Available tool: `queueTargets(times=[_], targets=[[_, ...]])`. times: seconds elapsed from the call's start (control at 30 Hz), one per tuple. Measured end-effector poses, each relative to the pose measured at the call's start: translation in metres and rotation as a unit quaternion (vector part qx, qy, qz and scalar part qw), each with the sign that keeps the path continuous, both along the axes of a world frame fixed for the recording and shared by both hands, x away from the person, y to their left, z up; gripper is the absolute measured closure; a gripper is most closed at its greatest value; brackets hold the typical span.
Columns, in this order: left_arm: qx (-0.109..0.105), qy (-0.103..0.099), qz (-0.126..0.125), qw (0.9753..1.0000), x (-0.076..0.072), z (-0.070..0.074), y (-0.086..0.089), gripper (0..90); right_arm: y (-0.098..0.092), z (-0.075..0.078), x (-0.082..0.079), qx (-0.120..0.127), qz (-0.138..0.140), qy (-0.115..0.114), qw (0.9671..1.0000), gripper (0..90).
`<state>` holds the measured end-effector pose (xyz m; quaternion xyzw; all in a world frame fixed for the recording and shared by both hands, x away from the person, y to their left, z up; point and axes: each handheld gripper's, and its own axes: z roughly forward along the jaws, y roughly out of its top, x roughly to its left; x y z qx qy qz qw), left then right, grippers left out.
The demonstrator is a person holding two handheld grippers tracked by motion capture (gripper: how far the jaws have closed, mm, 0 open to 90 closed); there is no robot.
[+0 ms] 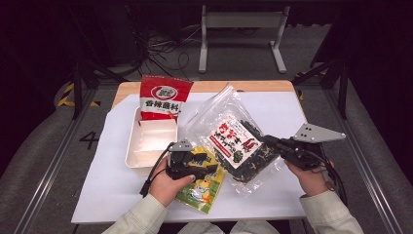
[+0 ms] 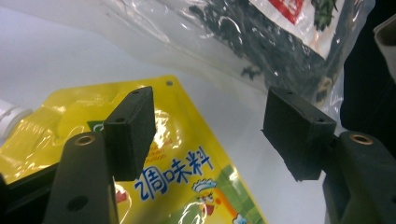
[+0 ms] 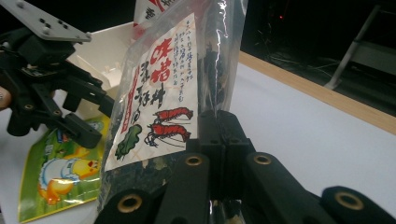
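Right gripper (image 3: 223, 140) pinches the clear seaweed bag (image 3: 159, 93); left gripper (image 2: 205, 130) is wide open over the yellow pouch (image 2: 187, 172).

The right jaws are pressed tight on one edge of the seaweed bag, and the bag looks lifted and tilted above the white table cover (image 1: 287, 112). The left jaws are spread apart with nothing between them, just above the yellow seasoning pouch, which lies flat near the person's edge of the table. The seaweed bag partly covers the pouch, I think. Behind them is a white tray (image 1: 134, 141) with a red snack bag (image 1: 163, 97) leaning in it.
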<state>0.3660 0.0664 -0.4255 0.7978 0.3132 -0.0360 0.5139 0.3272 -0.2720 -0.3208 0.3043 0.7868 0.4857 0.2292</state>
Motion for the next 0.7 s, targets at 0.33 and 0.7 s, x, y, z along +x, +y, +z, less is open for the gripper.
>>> queueTargets(times=[0.33, 0.7], targets=[[-0.04, -0.006, -0.018, 0.999, 0.0, 0.005, -0.005, 35.6, 0.008, -0.003, -0.005, 0.005, 0.009, -0.004, 0.9999, 89.4], [-0.063, -0.005, 0.006, 0.998, 0.001, 0.015, 0.003, 55.1, 0.01, -0.009, -0.004, 0.007, 0.016, 0.004, 0.9998, 89.0]])
